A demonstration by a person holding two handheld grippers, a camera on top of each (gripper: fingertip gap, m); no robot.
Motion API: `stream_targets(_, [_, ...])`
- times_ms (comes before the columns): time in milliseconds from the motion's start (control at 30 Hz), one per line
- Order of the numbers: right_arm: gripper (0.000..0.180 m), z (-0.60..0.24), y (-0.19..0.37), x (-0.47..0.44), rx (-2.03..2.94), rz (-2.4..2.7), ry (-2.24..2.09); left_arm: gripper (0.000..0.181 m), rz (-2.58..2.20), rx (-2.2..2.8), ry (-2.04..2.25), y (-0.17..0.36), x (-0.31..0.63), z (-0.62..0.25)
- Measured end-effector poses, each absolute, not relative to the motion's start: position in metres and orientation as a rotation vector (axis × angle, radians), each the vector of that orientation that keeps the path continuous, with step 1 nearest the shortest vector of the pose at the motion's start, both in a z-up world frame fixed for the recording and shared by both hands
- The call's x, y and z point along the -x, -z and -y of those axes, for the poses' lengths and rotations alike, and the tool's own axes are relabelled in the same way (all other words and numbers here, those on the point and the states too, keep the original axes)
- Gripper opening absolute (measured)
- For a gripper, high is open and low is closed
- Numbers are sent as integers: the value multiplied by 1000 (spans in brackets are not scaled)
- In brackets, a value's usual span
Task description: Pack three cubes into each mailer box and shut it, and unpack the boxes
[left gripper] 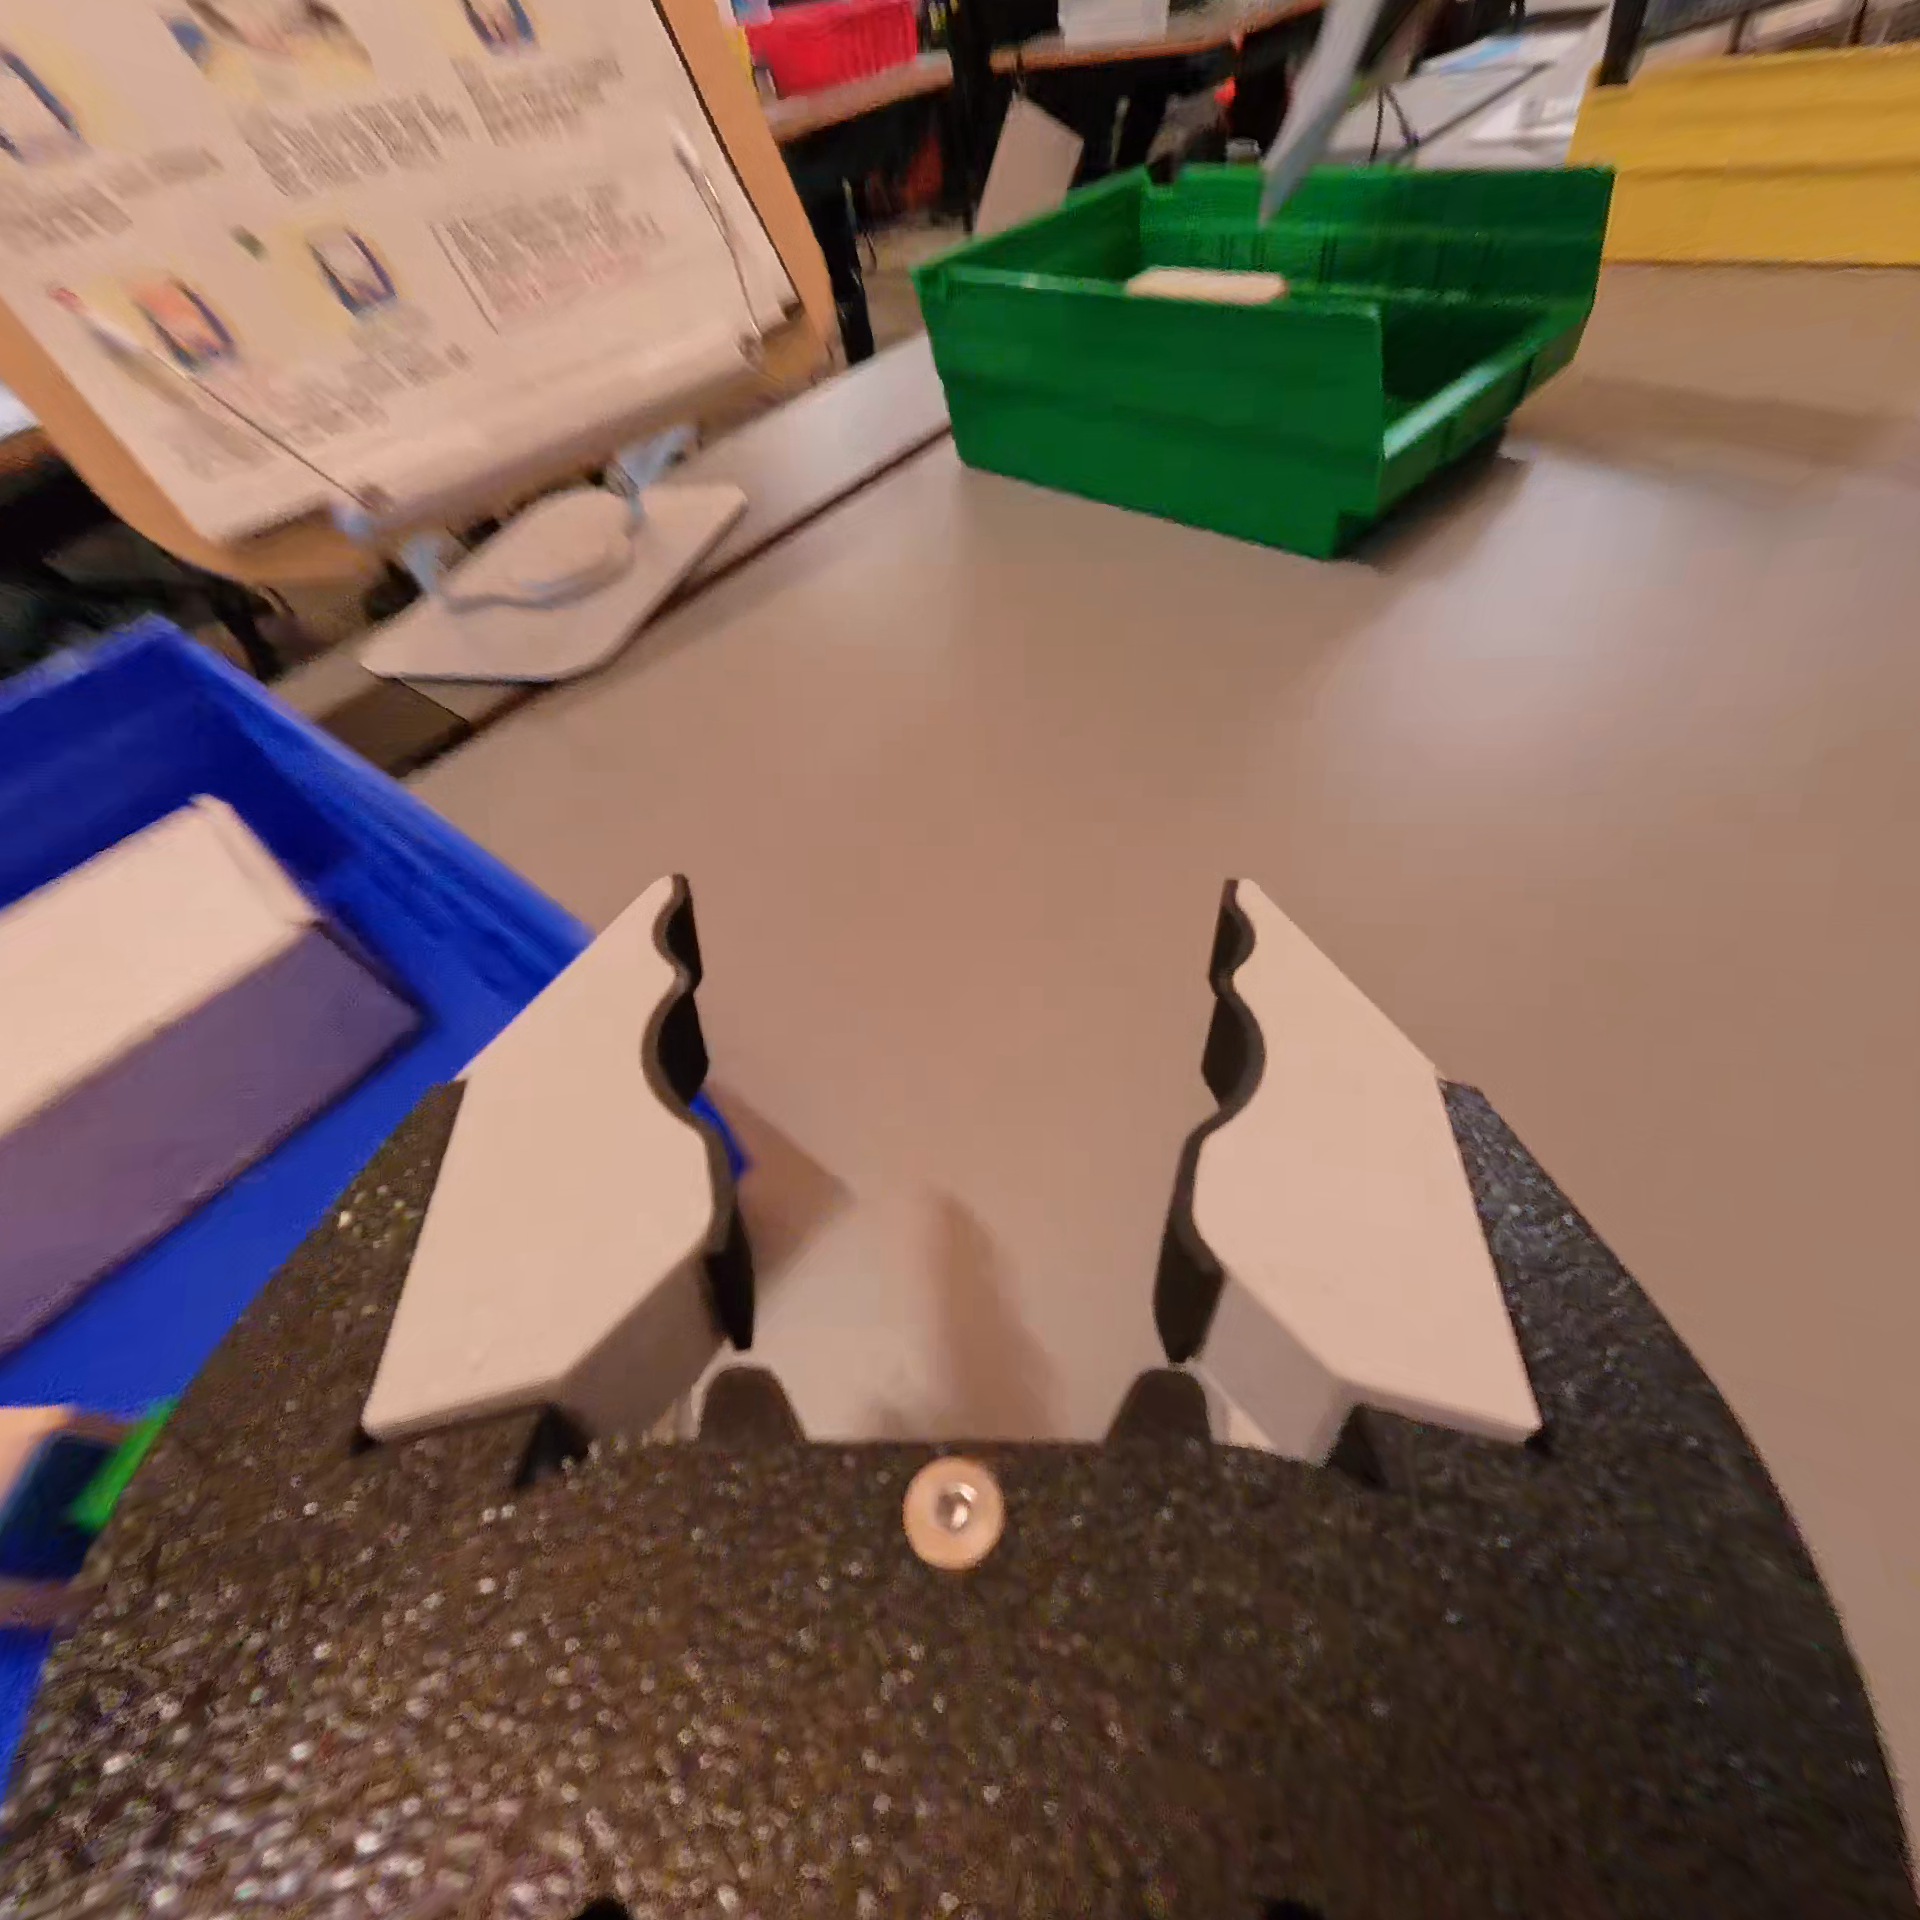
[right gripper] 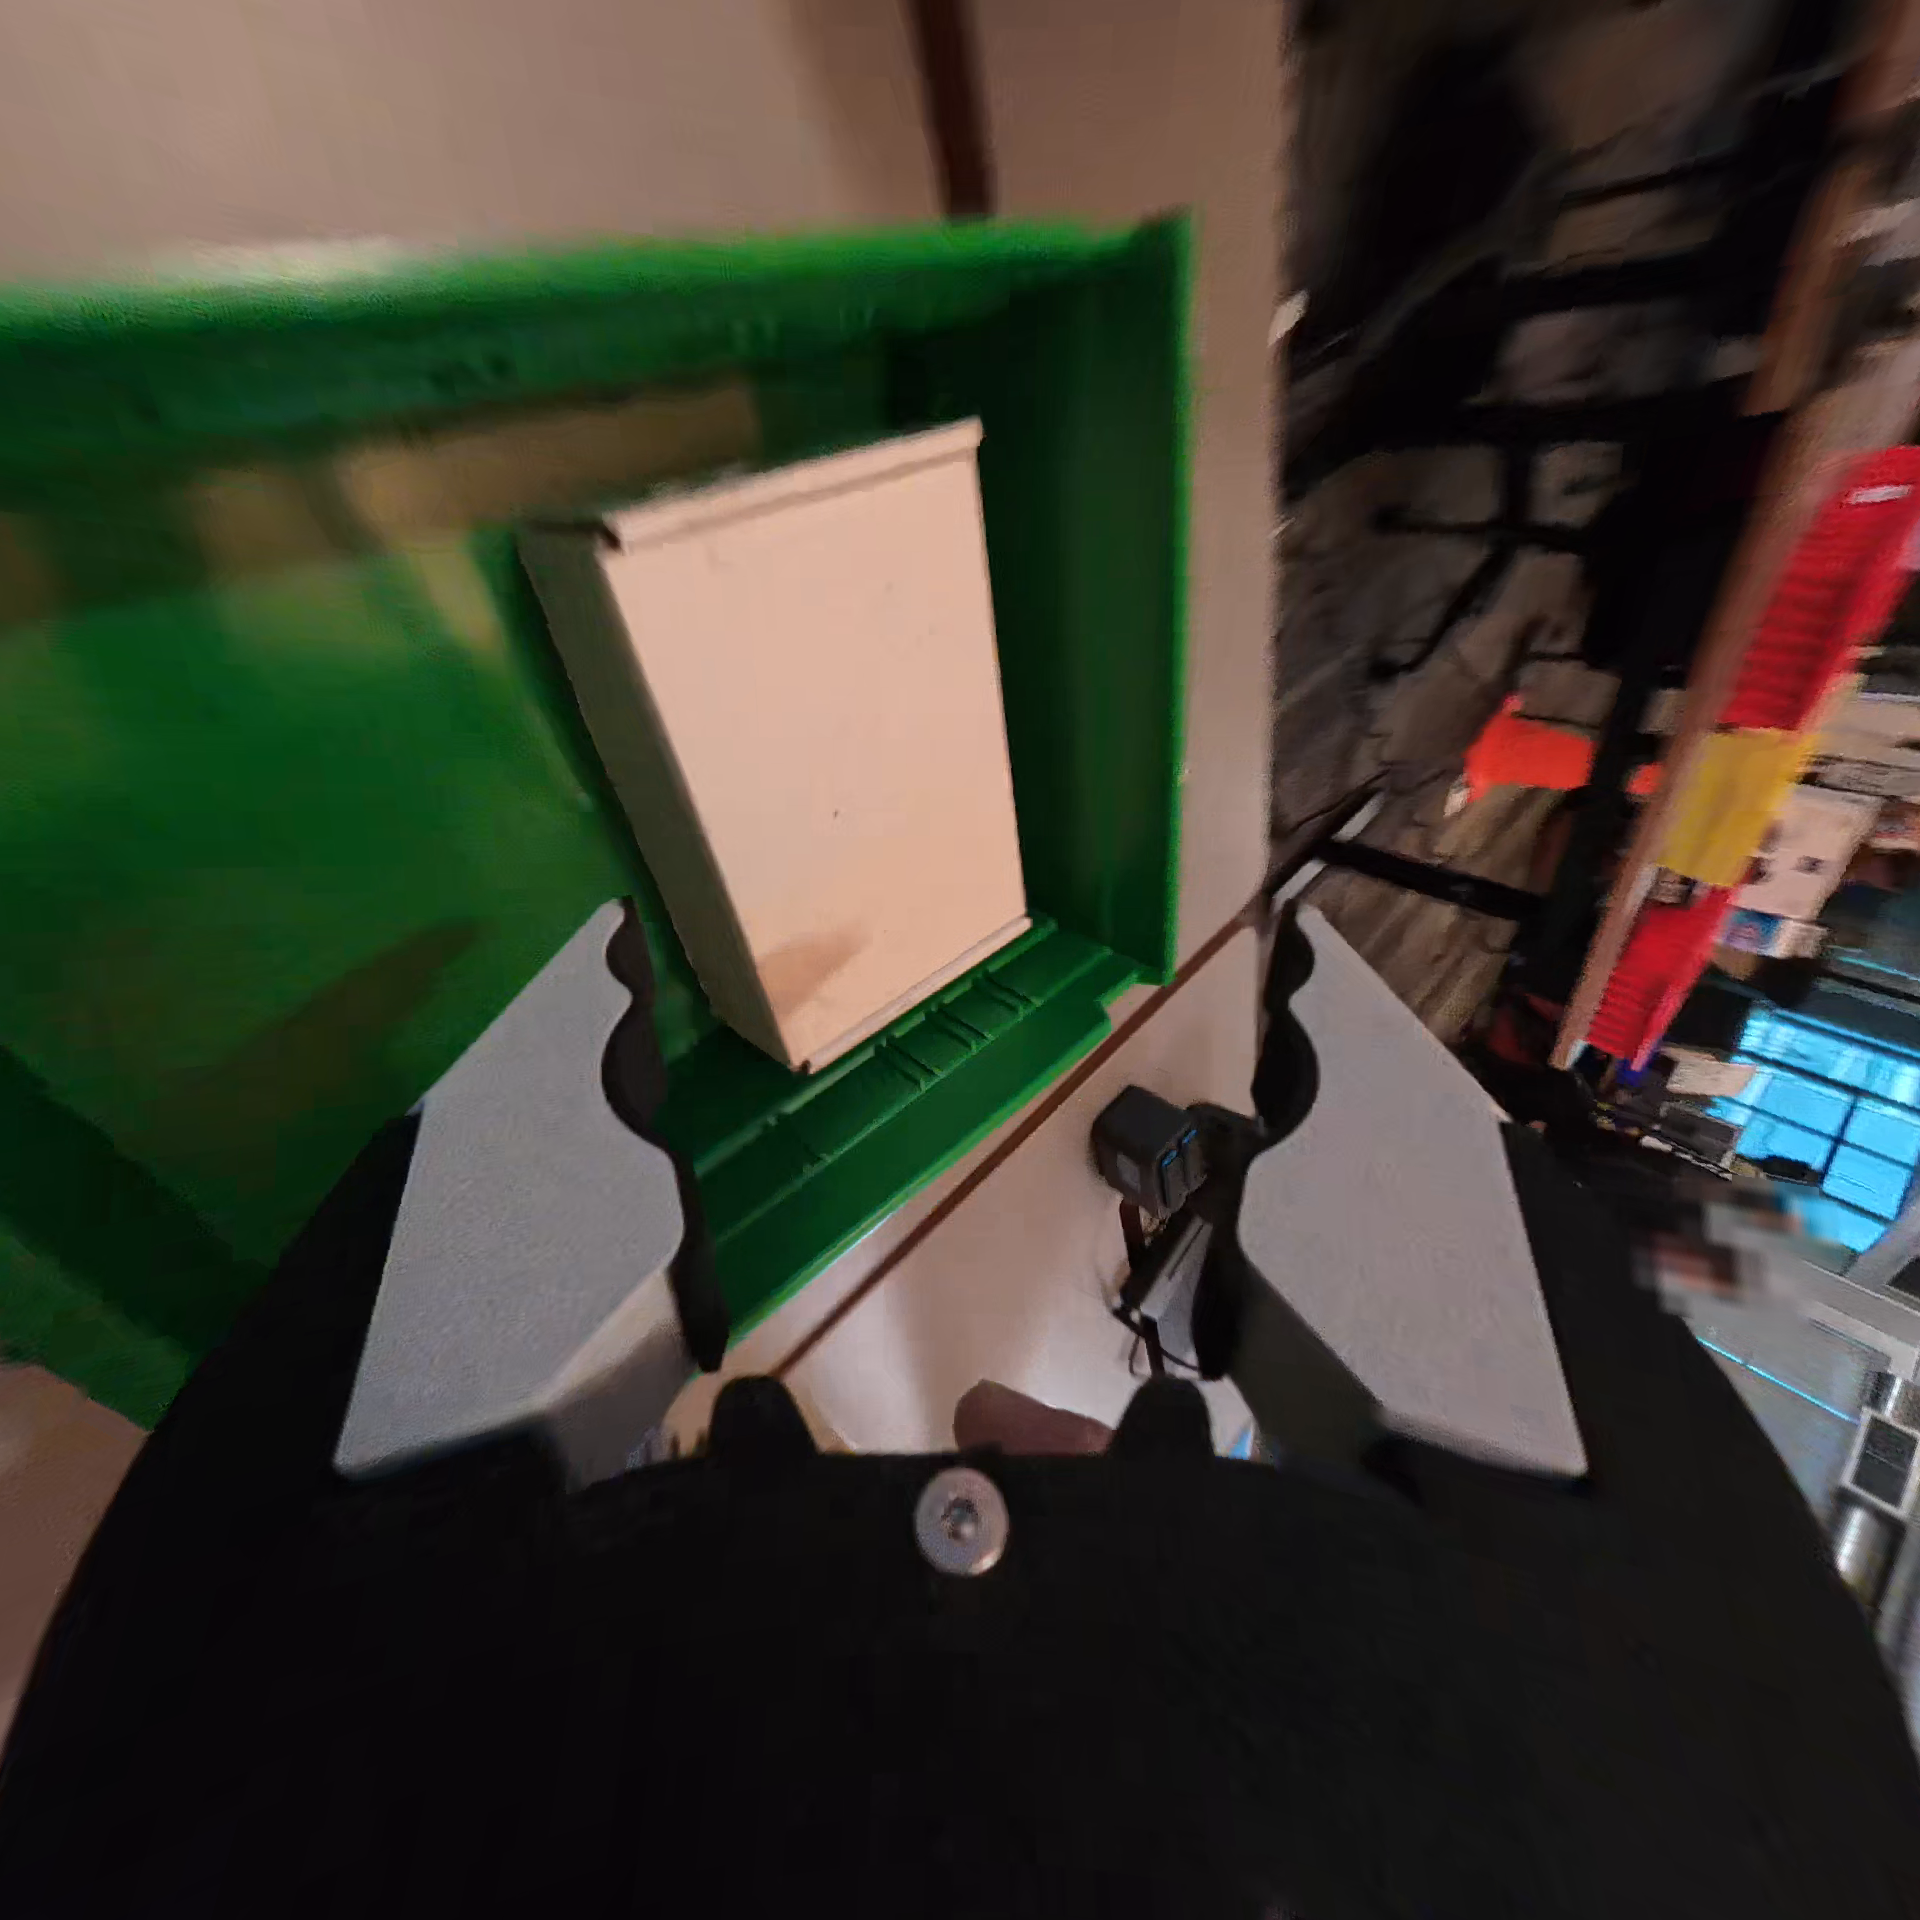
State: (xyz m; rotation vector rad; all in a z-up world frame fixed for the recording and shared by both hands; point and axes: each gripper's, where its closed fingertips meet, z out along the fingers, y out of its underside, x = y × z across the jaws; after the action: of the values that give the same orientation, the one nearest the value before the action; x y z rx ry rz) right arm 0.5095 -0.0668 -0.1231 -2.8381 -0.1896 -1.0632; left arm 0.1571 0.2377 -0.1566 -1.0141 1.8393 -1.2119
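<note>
Hovering over the bare tabletop (left gripper: 1039,727), the left hand-held gripper (left gripper: 956,914) has its two pale fingers spread wide with nothing between them. Just to its left sits a blue bin (left gripper: 343,873), and inside that bin lies a closed white mailer box (left gripper: 135,935), its near side in shadow. Farther off on the right of the tabletop stands a green bin (left gripper: 1164,405), where the top of another white mailer box (left gripper: 1205,285) shows just above the bin's near wall. At the far left, a tilted board with printed sheets (left gripper: 364,229) stands on a flat base, blurred.

The right hand-held gripper (right gripper: 951,925) is held above the green bin (right gripper: 1153,582), looking down into it, and its fingers are also spread wide and hold nothing. The closed white mailer box (right gripper: 831,727) lies flat on the bin floor, close against the bin's right wall, with its near end lying between the fingertips as this view shows it; no finger touches it. The left part of the bin is smeared by blur, and what lies there cannot be made out. Below the bin's near corner, a small dark camera-like device (right gripper: 1143,1153) with cables sits near the tabletop edge. No cubes can be seen in either view.
</note>
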Motion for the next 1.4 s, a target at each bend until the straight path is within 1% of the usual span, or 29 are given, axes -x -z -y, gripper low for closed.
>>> stream_targets(100, [117,58,105,-452,2598,221,1129,99,-1869,899,1053,125,-156,-276])
stream_targets(233, [117,57,127,-367,2459,285,1087,113,-2111,805,653,112,-199,-354])
stream_targets(300, [118,53,148,-328,2427,277,996,114,-2243,788,554,114,-236,-384])
stream_targets(367, [117,51,168,-297,2418,262,931,114,-2372,771,414,127,-270,-415])
stream_targets(467, [117,51,188,-263,2437,231,856,109,-2603,755,129,163,-298,-459])
stream_targets(533, [117,55,194,-247,2442,214,832,109,-2715,763,-61,185,-304,-482])
stream_targets(600, [117,61,195,-236,2437,184,825,110,-2764,726,-196,197,-312,-494])
stream_targets(700, [117,78,201,-221,2441,143,781,116,-2826,736,-188,208,-321,-488])
stream_targets(800, [116,95,208,-213,2462,93,756,120,-2906,854,-293,227,-312,-498])
stream_targets(933, [116,104,215,-210,2443,37,751,137,-2898,920,-330,247,-307,-509])
stream_targets(1033, [116,100,221,-210,2432,23,744,134,-2886,971,-261,246,-305,-508])
stream_targets(1100, [116,93,222,-210,2426,64,745,133,-2865,956,-302,237,-301,-514])
stream_targets(1200, [115,77,218,-212,2385,117,744,133,-2840,927,-253,204,-294,-503])
stream_targets(1400, [114,35,195,-221,2270,246,816,132,-2699,946,-190,95,-271,-442])
